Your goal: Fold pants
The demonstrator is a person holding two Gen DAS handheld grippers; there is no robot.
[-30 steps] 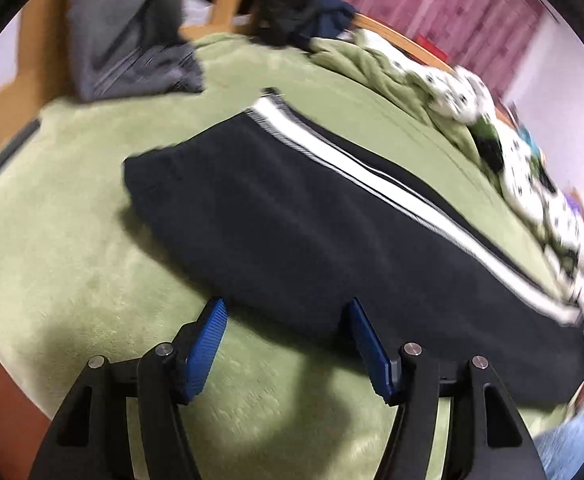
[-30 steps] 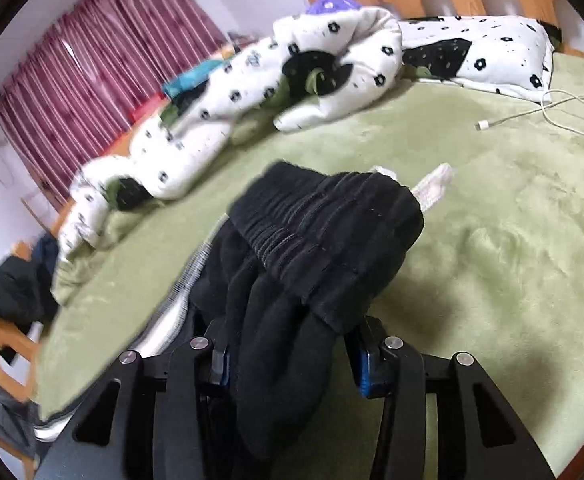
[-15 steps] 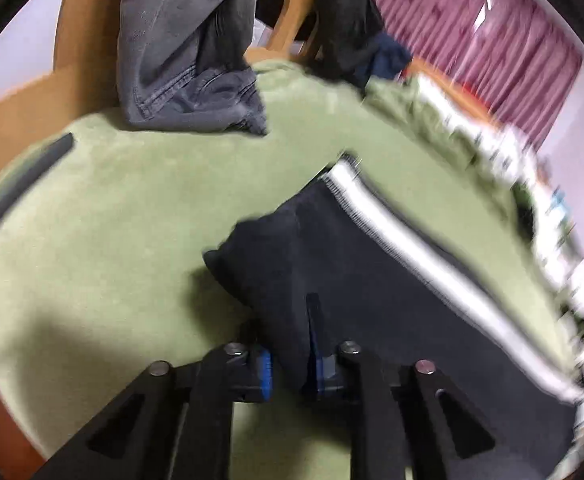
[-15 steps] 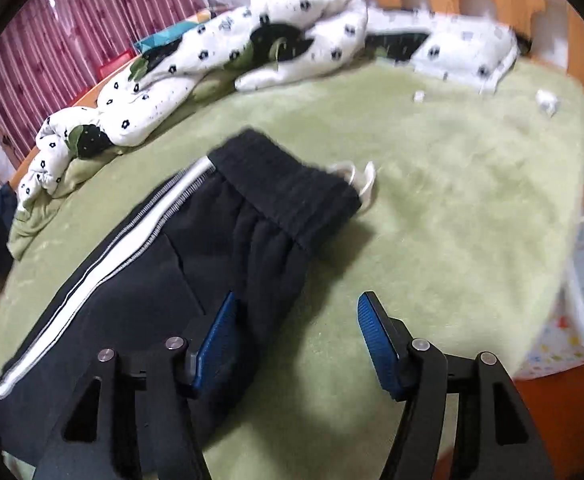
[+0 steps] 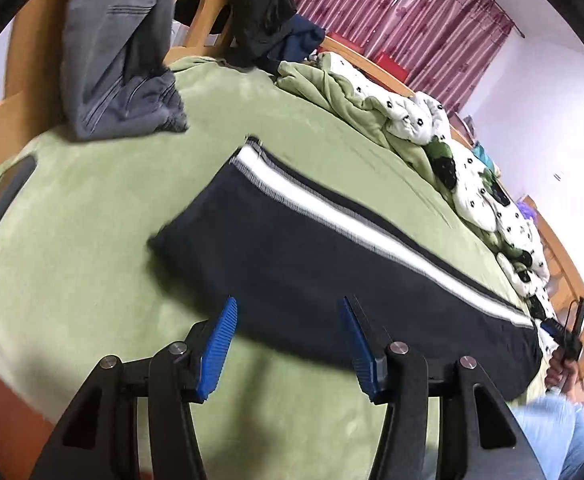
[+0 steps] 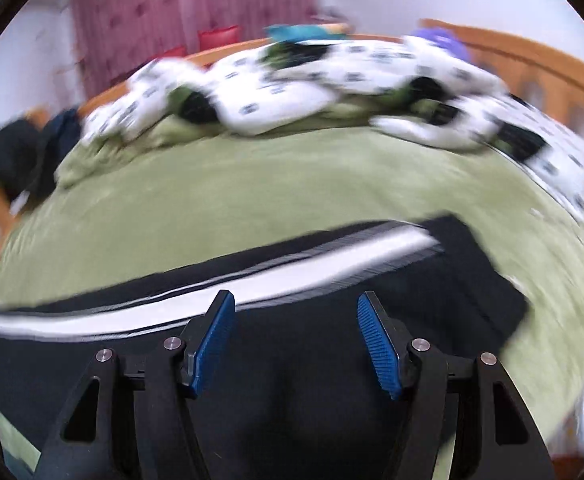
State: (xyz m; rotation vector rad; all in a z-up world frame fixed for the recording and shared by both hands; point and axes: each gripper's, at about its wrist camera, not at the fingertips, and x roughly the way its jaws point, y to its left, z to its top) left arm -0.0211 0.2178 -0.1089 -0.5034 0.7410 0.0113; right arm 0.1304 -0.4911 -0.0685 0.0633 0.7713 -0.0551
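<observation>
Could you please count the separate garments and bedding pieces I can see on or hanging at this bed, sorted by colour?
Black: 2, the black pants with a white side stripe and a black garment on the footboard.
Grey: 1, grey jeans.
Navy: 1, a navy garment.
White, dotted: 1, a quilt.
Green: 1, the green plush blanket.
Total: 6.

Count, both wrist views: one pair of black pants [image 5: 312,264] with one white side stripe [image 5: 356,228]; one green bed [image 5: 92,220]; one grey pair of jeans [image 5: 120,60] on the footboard; one spotted white duvet [image 6: 312,92]; two grippers, left [image 5: 288,334] and right [image 6: 296,338].
</observation>
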